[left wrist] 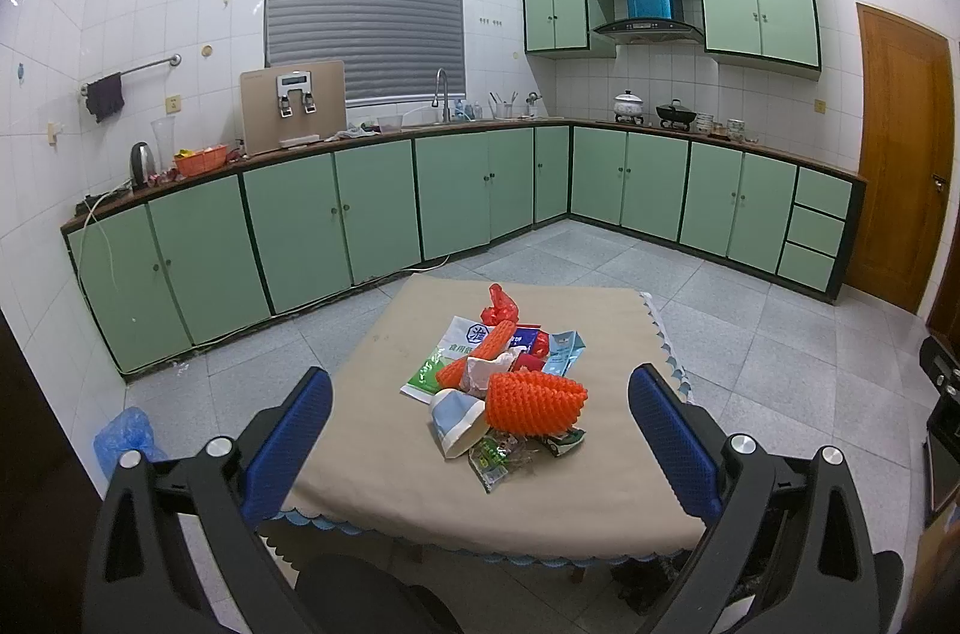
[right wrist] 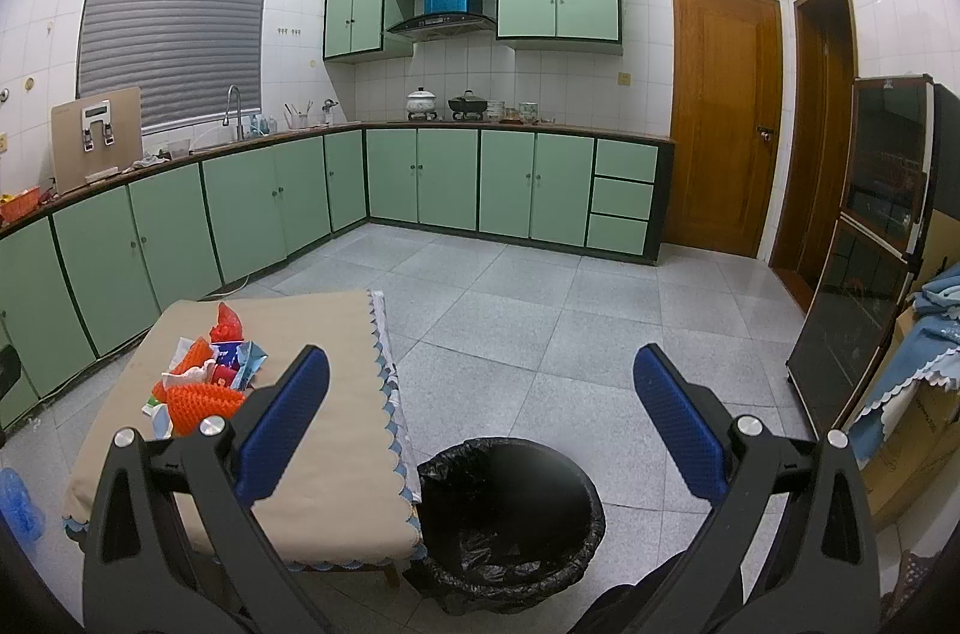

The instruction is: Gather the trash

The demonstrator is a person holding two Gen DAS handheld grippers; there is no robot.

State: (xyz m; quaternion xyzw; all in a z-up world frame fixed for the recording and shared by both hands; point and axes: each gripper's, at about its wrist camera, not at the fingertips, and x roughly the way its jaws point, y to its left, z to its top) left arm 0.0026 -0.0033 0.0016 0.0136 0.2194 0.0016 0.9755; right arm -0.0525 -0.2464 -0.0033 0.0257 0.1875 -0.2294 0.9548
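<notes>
A heap of trash (left wrist: 504, 382) lies mid-table on a beige cloth (left wrist: 372, 430): orange foam nets (left wrist: 535, 401), a green-and-white packet (left wrist: 447, 355), a red bag (left wrist: 499, 305), blue wrappers (left wrist: 563, 349) and a crumpled paper cup (left wrist: 457, 421). My left gripper (left wrist: 480, 385) stands open above the near side of the table, facing the heap, nothing between its fingers. In the right wrist view the same trash heap (right wrist: 204, 376) sits at the left. My right gripper (right wrist: 480, 370) hangs open over the floor above a black-lined bin (right wrist: 510, 508) standing beside the table's right edge.
Green kitchen cabinets (left wrist: 336, 226) run along the back and left walls. A blue plastic bag (left wrist: 123, 433) lies on the floor left of the table. A wooden door (right wrist: 723, 117) and a dark glass cabinet (right wrist: 864, 262) stand at the right.
</notes>
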